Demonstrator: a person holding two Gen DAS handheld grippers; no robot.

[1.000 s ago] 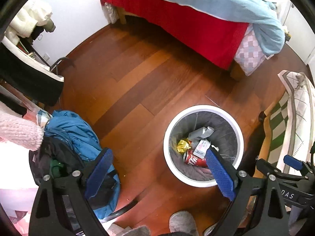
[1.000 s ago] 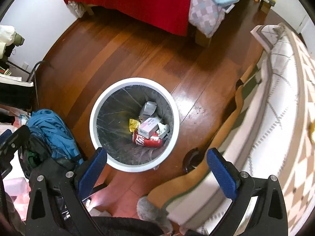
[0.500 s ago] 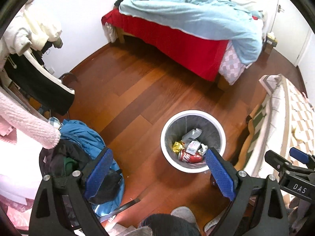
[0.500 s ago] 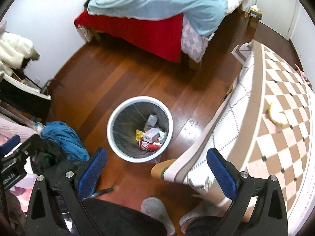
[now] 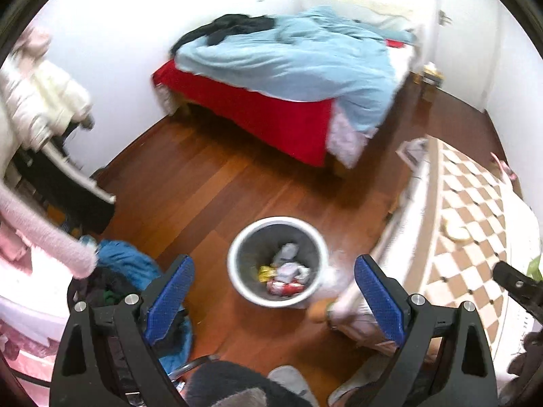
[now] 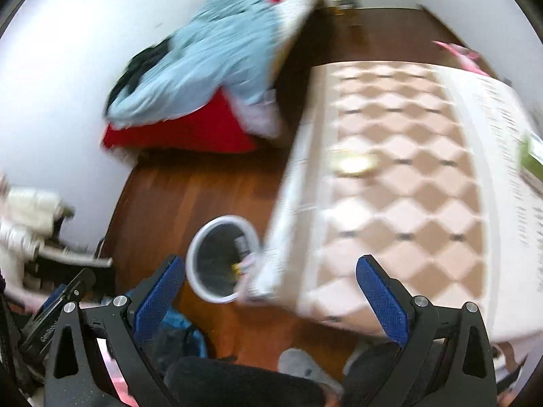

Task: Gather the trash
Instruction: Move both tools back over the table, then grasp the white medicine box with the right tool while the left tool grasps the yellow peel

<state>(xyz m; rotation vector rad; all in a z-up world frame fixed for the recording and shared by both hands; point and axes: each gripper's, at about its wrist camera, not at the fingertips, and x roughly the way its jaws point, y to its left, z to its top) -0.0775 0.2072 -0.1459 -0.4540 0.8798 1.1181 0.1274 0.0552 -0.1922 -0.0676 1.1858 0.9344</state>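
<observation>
We are finding the bin (image 5: 276,261) standing on the wood floor (image 5: 210,186), low in the middle of the left wrist frame. Trash is lying in its bottom: a red can (image 5: 283,288), a yellow wrapper (image 5: 266,272) and pale crumpled packaging (image 5: 288,264), all touching one another. In the right wrist frame, the bin (image 6: 217,259) is showing at lower centre, its right side hidden behind the edge of the checkered cover (image 6: 390,186).

We are seeing the left gripper (image 5: 273,300) with its blue pads (image 5: 169,296) spread wide and holding nothing; the bin is sitting between them in the frame. The right gripper (image 6: 269,296) is likewise gaping, its pads (image 6: 381,300) pinching nothing.

A yellowish object (image 6: 353,162) is lying on the cover, in the middle of the right wrist frame; blur is keeping us from identifying it. A green item (image 6: 531,156) is showing at the far right edge.

A bed (image 5: 288,78) with a red skirt and a light blue blanket is occupying the upper centre of the left wrist frame, well apart from the bin. Blue clothing (image 5: 122,264) is heaped at lower left, near the bin. White and pink garments (image 5: 44,101) are hanging at the left edge. A grey slipper (image 5: 288,380) is showing at the bottom edge.
</observation>
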